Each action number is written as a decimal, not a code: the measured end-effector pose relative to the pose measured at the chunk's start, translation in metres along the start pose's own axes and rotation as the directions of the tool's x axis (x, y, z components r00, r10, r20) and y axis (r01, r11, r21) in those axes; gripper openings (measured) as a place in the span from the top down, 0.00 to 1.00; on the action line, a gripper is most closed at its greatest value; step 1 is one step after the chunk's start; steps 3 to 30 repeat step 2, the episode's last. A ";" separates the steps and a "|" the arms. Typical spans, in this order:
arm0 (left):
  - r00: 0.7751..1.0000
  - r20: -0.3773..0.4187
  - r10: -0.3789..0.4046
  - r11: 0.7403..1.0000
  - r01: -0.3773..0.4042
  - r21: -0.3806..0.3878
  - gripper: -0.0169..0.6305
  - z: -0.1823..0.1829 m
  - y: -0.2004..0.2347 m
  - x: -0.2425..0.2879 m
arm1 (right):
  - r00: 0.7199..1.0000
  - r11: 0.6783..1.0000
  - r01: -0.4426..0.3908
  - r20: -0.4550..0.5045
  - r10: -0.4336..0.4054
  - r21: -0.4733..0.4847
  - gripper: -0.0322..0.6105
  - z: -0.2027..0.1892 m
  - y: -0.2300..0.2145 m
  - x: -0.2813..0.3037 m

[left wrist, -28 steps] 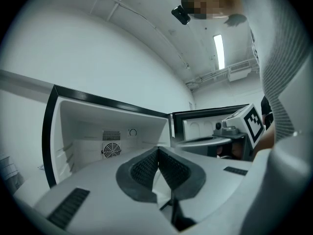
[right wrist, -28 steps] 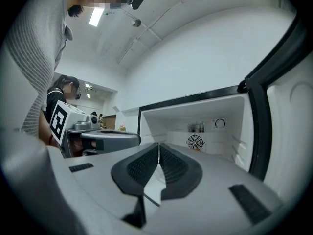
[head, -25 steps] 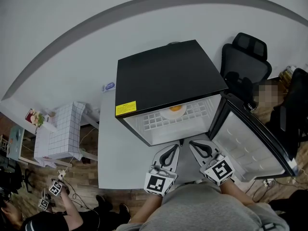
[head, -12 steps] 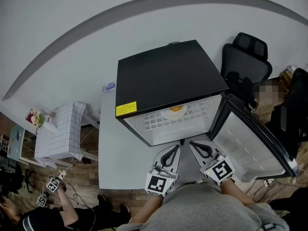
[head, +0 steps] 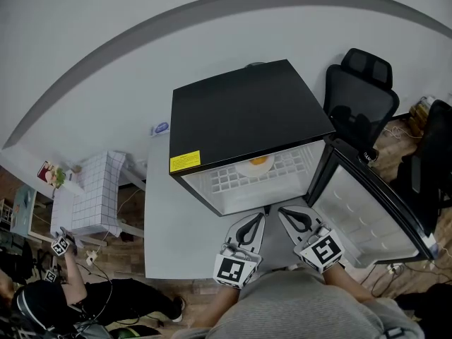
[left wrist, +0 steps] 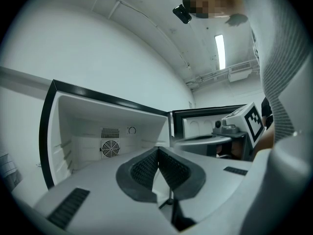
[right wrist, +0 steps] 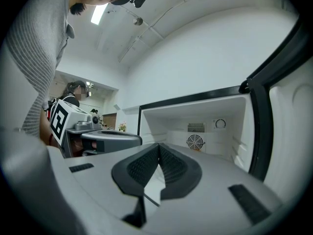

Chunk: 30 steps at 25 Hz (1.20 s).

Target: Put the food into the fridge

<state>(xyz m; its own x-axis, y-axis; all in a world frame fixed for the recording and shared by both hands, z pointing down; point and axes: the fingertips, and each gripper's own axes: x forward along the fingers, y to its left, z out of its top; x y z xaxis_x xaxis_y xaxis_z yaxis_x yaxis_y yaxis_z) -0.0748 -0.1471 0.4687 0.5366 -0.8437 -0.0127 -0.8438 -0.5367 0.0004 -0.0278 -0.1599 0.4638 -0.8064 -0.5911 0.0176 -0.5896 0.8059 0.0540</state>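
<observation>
Nothing changes: left gripper (head: 257, 219) and right gripper (head: 287, 215) stay pressed together, empty; the food (head: 258, 160) already sits ahead inside the fridge (head: 240, 111), so the task seems done.

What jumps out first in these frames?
The black fridge, centre of the head view, door swung open to the right, a dish of orange food on its shelf. Just before it, the left gripper and right gripper sit side by side, fingers shut, empty.

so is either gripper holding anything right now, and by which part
Nothing is held. The left gripper and the right gripper both have jaws shut together on nothing; the plate of food sits on the fridge shelf.
</observation>
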 end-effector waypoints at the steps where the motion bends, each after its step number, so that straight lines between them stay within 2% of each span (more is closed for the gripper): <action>1: 1.000 0.000 -0.001 1.000 0.001 -0.001 0.96 -0.001 0.000 0.000 | 1.000 1.000 0.009 0.001 -0.009 0.003 0.93 0.000 -0.002 0.000; 30: 1.000 -0.001 0.000 1.000 0.000 -0.001 0.96 -0.001 0.000 0.001 | 1.000 1.000 0.017 0.002 -0.017 0.006 0.93 0.000 -0.003 0.000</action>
